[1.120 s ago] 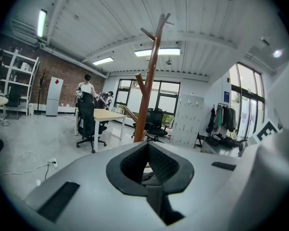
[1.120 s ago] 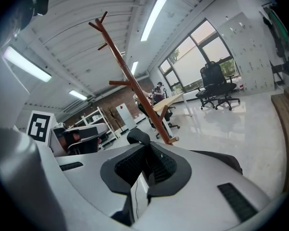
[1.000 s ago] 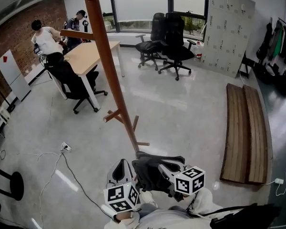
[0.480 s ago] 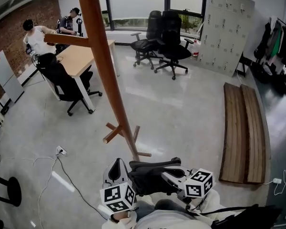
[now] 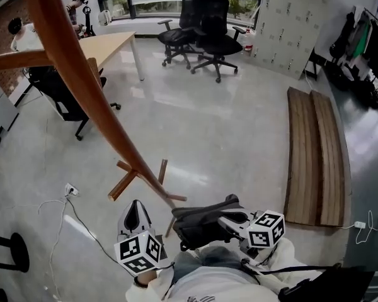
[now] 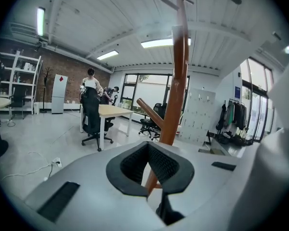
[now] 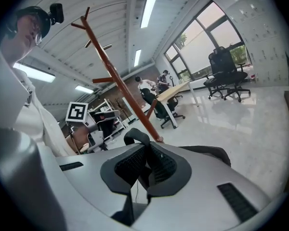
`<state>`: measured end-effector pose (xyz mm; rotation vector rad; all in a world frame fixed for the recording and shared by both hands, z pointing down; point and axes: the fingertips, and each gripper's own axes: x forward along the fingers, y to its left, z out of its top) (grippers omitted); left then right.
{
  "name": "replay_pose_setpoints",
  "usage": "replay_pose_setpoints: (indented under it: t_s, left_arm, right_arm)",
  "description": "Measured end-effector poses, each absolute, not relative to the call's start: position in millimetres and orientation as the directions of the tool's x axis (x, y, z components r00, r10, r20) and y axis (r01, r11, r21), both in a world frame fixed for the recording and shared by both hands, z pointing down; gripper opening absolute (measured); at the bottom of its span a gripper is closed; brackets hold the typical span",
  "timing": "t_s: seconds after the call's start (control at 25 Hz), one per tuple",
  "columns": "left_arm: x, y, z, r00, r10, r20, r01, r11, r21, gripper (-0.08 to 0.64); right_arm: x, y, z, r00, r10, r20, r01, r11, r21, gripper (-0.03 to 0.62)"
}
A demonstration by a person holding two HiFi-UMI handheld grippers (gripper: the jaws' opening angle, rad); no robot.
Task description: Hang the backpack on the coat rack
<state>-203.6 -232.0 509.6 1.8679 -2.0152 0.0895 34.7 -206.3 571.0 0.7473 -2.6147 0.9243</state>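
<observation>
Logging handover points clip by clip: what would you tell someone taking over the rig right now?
Left gripper: shut, empty, pointed at the rack.
Right gripper: shut on the backpack strap.
Backpack: held low in front of the person, close to the rack's lower part, on no peg.
Done: backpack in hand at the rack.
Left: raise it, loop a strap over a peg, release.

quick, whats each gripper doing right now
Left hand-held gripper: closed, holding nothing.
Right hand-held gripper: closed on the backpack's handle.
</observation>
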Motion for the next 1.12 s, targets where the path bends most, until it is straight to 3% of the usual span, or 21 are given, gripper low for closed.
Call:
replay_pose_setpoints:
  t_s: [0.28, 0.64, 1.12]
  left_arm:
    - [-204.4, -240.4, 501.1, -0.062, -0.949, 0.310, -0.973, 0.127, 0.195, 0.002]
    - [-218.2, -246.5, 489.8, -0.079, -0.956, 0.282, -0.973, 0.136, 0.189, 0.002]
    - [-212.4, -256.6, 482.2, -0.047, -0.966, 0.256, -0.980, 0.095, 0.177, 0.002]
  right_arm:
    - [75.3, -259.4, 565.2, -0.756, -0.488, 0.436, -0.654, 0.582, -0.484, 0.026]
    - [88.2, -345.9, 486.4, -0.702, -0.625, 0.342, -0.711, 0.589, -0.384, 0.026]
    - [11.1, -453.1, 352.3, -0.712, -0.686, 0.147, -0.695, 0.660, -0.286, 0.026]
